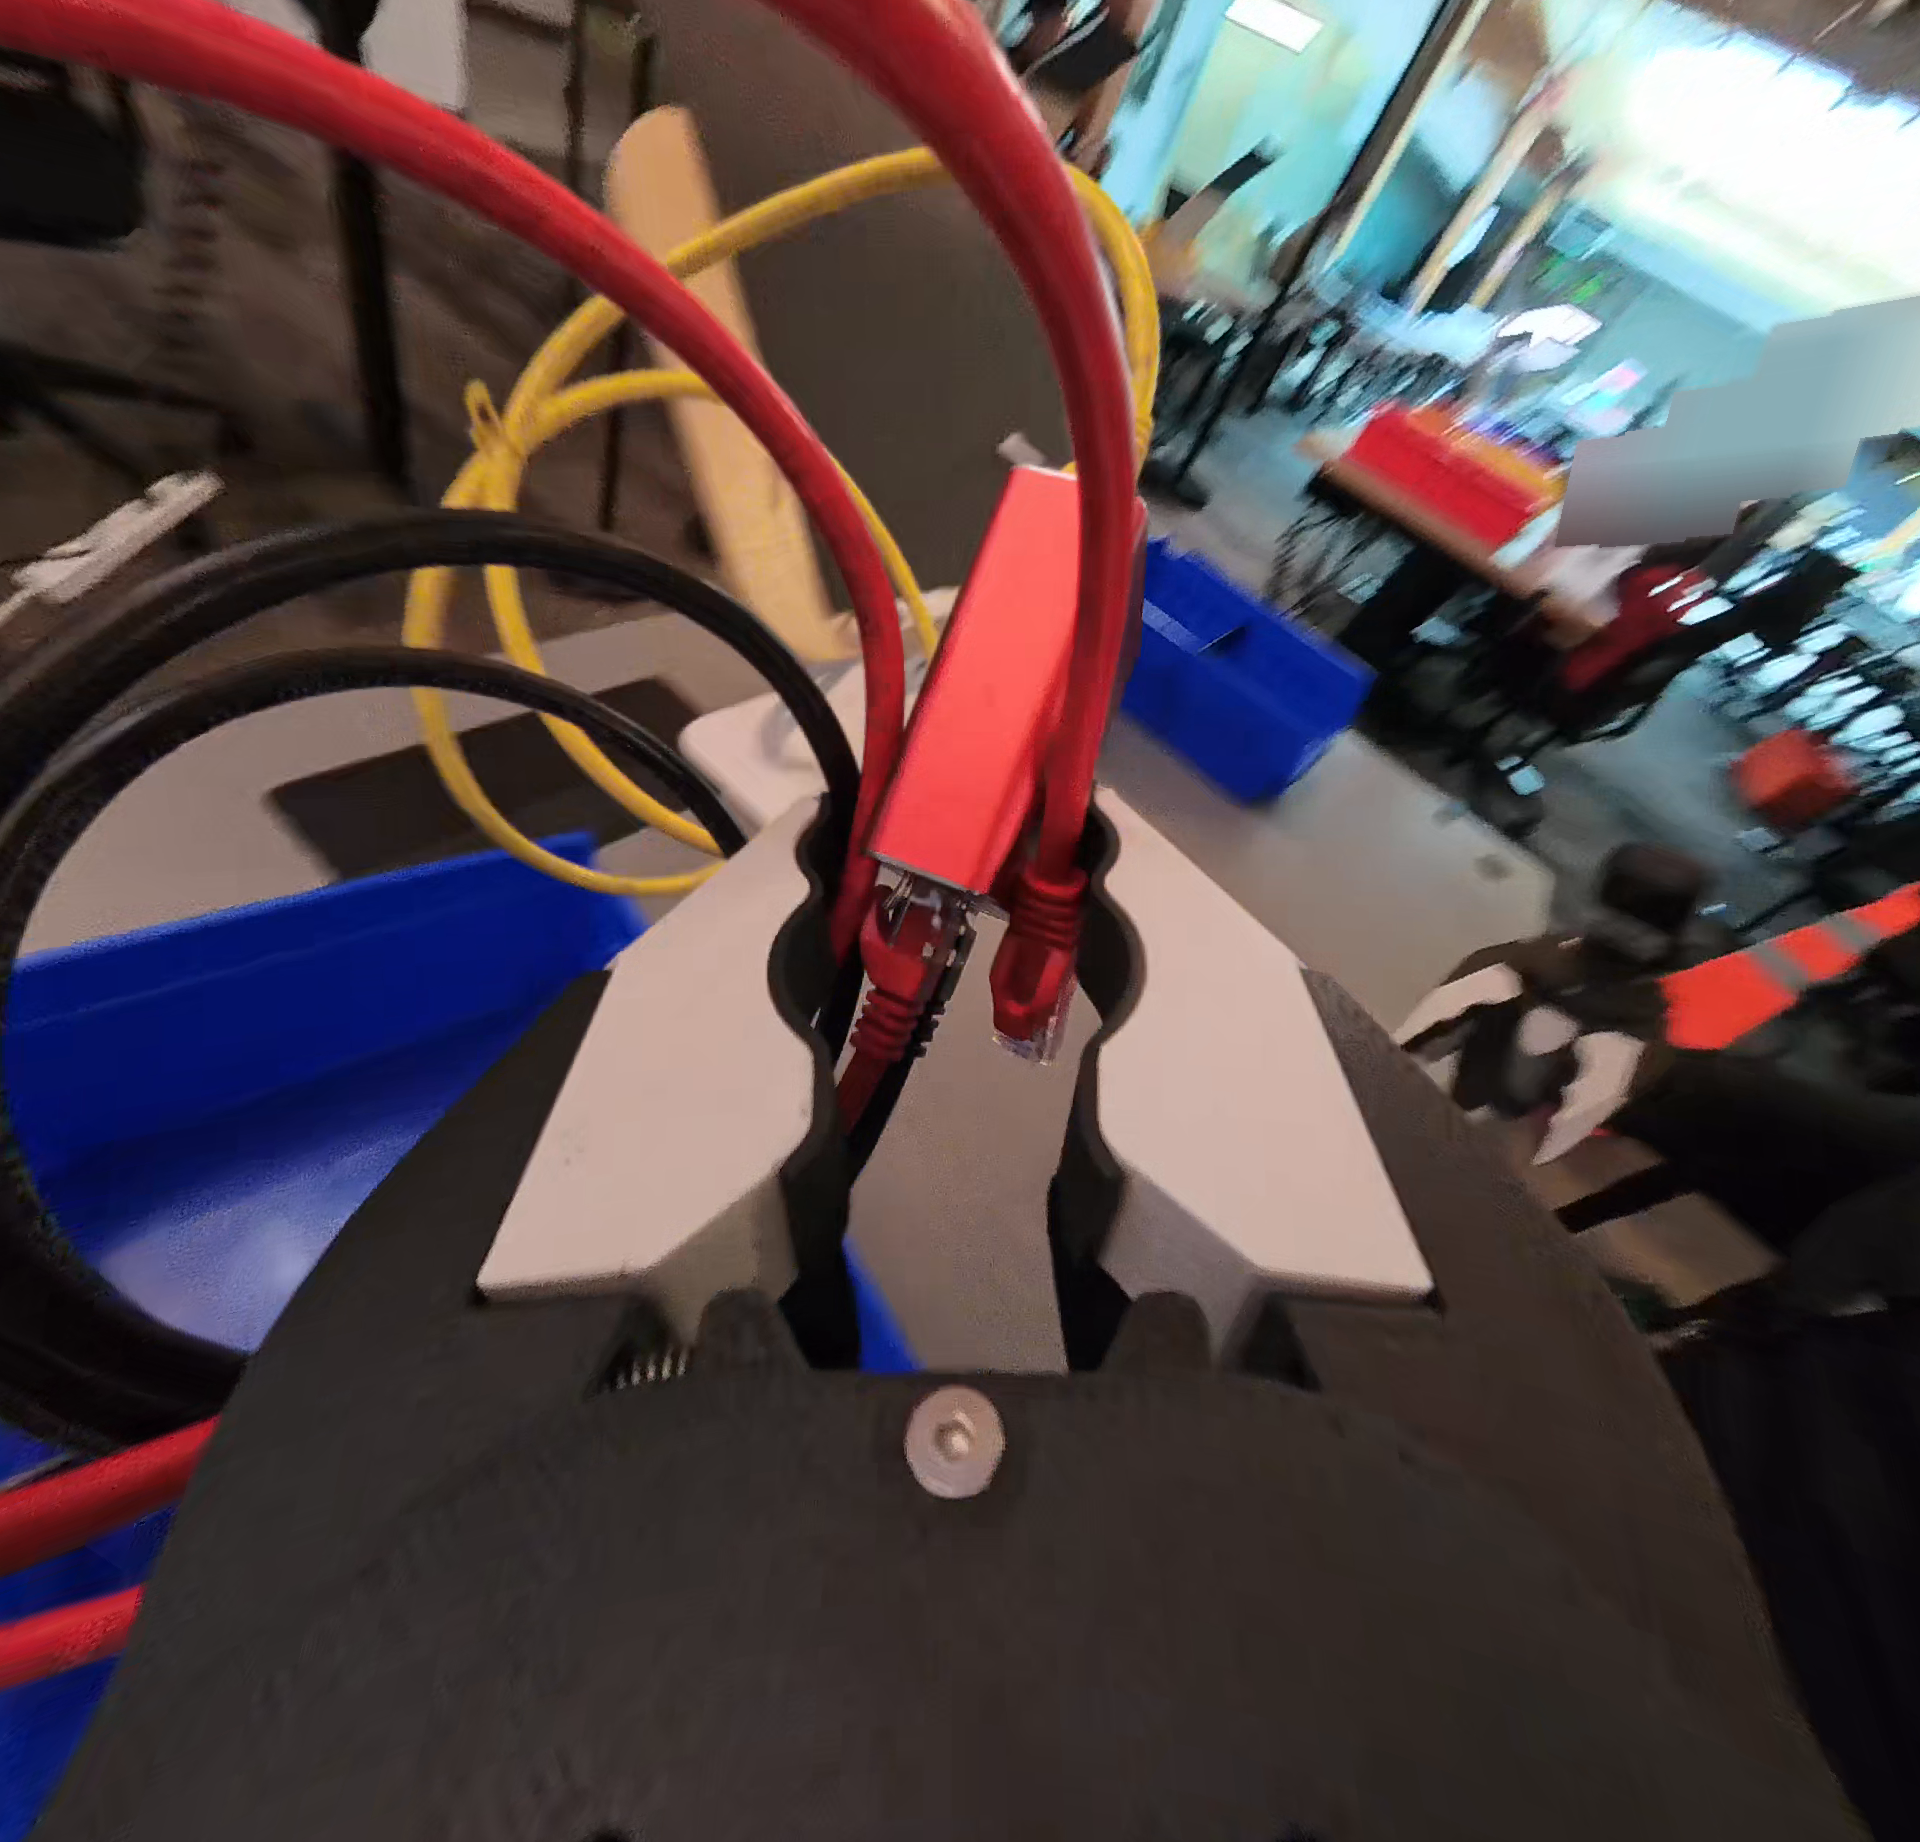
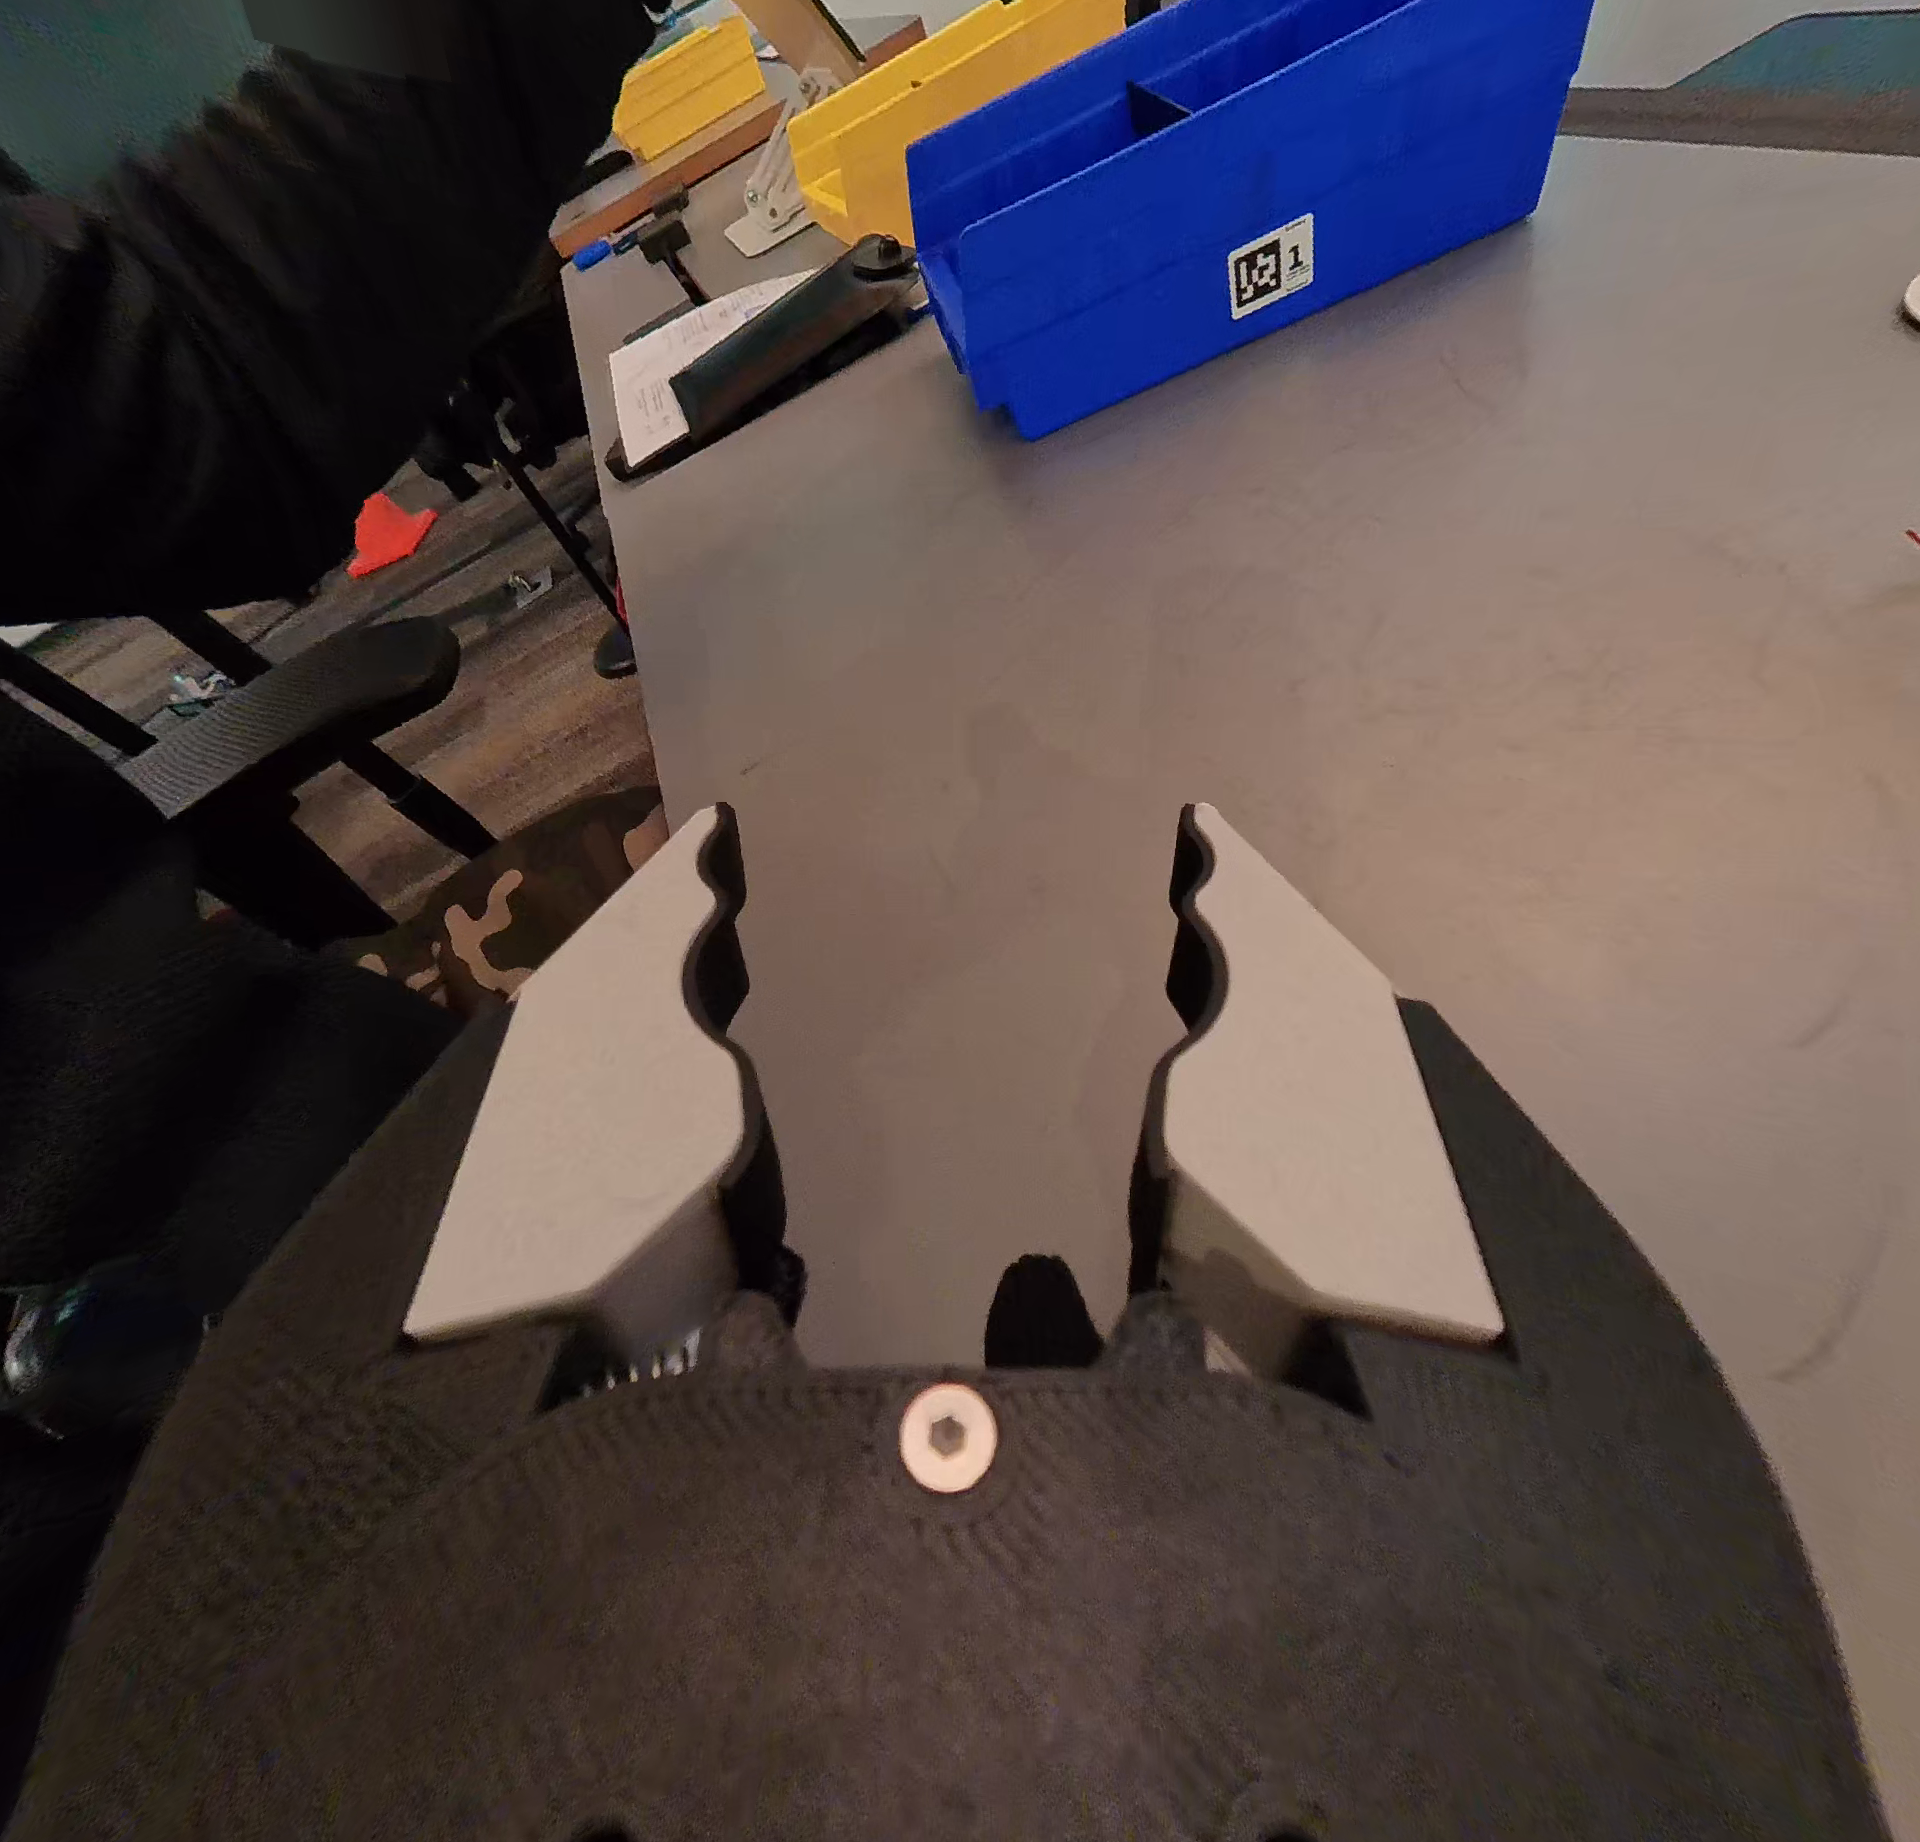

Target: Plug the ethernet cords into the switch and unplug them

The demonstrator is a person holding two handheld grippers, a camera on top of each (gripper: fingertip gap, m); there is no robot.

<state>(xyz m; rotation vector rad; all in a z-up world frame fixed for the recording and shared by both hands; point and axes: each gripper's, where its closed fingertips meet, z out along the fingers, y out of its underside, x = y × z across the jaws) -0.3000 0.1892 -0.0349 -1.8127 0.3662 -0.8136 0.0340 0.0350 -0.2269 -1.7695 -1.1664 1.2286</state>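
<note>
Two red cords (image 1: 1049, 504) blur, cut off at top; left gripper (image 1: 951, 919) clamped on slim red switch (image 1: 977, 691), one plug dangling loose. Right gripper (image 2: 956, 919) apart, lower centre.

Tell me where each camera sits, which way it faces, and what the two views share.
Left wrist view: on the left gripper, tilted up across the room; its fingers close around a red switch and red cords, with yellow and black cables beyond.
Right wrist view: on the right gripper, looking down along the grey table toward a blue bin; fingers apart, nothing between them.
Shared: grey table and blue bins; whether it is the same bin is unclear.
</note>
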